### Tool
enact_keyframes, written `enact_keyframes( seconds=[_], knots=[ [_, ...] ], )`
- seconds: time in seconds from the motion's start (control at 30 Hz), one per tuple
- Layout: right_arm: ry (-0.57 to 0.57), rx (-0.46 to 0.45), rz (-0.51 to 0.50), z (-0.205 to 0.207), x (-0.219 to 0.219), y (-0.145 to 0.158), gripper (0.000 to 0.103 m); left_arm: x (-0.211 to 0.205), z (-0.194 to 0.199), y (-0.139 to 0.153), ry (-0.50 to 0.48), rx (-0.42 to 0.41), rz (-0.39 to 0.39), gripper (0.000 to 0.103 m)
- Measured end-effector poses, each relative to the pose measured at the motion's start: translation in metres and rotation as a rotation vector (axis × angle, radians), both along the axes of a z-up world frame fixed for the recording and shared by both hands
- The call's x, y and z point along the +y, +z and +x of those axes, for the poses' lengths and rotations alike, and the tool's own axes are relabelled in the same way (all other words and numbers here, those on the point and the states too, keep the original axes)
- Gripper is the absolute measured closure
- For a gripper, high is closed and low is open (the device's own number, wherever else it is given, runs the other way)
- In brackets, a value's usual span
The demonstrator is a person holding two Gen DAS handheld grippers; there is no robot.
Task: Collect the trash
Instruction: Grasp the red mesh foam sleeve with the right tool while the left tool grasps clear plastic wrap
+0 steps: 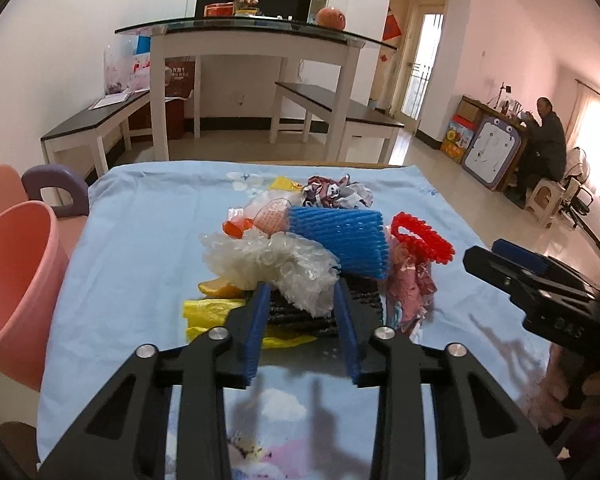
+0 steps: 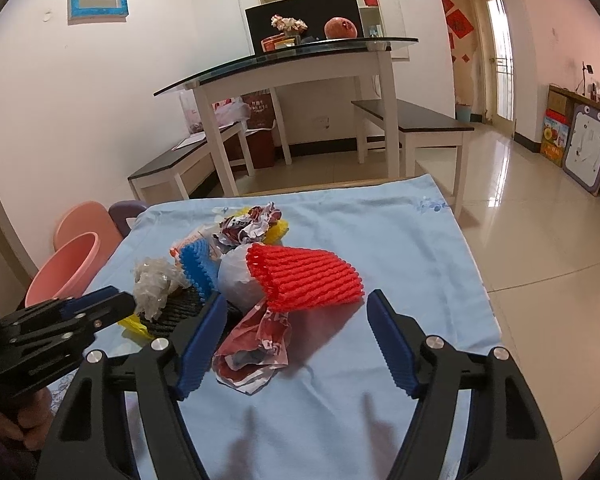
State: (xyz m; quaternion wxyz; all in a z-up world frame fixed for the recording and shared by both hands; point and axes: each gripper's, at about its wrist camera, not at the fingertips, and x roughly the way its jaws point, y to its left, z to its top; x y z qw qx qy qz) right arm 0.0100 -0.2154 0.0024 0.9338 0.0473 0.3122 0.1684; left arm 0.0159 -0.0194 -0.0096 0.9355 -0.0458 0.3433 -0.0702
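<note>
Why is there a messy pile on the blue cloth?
That is the odd part: crumpled clear plastic wrap, a blue foam net sleeve, a red foam net sleeve and a torn red-and-white wrapper lie heaped on the light blue tablecloth.

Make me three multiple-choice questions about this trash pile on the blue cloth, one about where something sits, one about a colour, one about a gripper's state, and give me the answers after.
1. Where does the pink bucket stand?
A. off the cloth's left edge, as the left wrist view shows it
B. on the glass table
C. in the middle of the pile

2. What colour is the foam net sleeve nearest the right gripper?
A. green
B. red
C. white

3. How does the left gripper stand?
A. wide open in the air above the bucket
B. fully shut on nothing
C. part closed, with the clear crumpled plastic between its fingers

Answers:
1 A: the bucket sits beside the blue cloth, off its left edge.
2 B: the red sleeve lies just ahead of the open right fingers.
3 C: the blue fingers flank the clear plastic; whether they press it is unclear.
</note>
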Motion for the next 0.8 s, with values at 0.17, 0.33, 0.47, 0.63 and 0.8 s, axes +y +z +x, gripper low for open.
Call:
enact_keyframes(
  seconds=[0.17,0.33,0.47,0.63,0.8],
  knots=[
    [0.014,0.005,0.004,0.003,0.001,-0.001,0.035,0.002,0.01,-0.009,-0.008,0.03,-0.011,0.091],
    [0.027,0.012,0.0,0.006,0.004,-0.004,0.04,0.006,0.006,-0.008,0.0,0.012,-0.027,0.097],
    [0.04,0.01,-0.005,0.01,0.008,-0.002,0.045,0.01,-0.002,-0.002,0.006,-0.014,-0.048,0.099],
    [0.046,0.004,-0.04,0.019,0.019,0.001,0.053,0.014,-0.012,0.004,0.008,-0.048,-0.048,0.099],
    [0.019,0.055,-0.06,0.031,0.02,-0.007,0.07,0.019,-0.018,0.008,0.013,-0.06,-0.064,0.099]
  ],
)
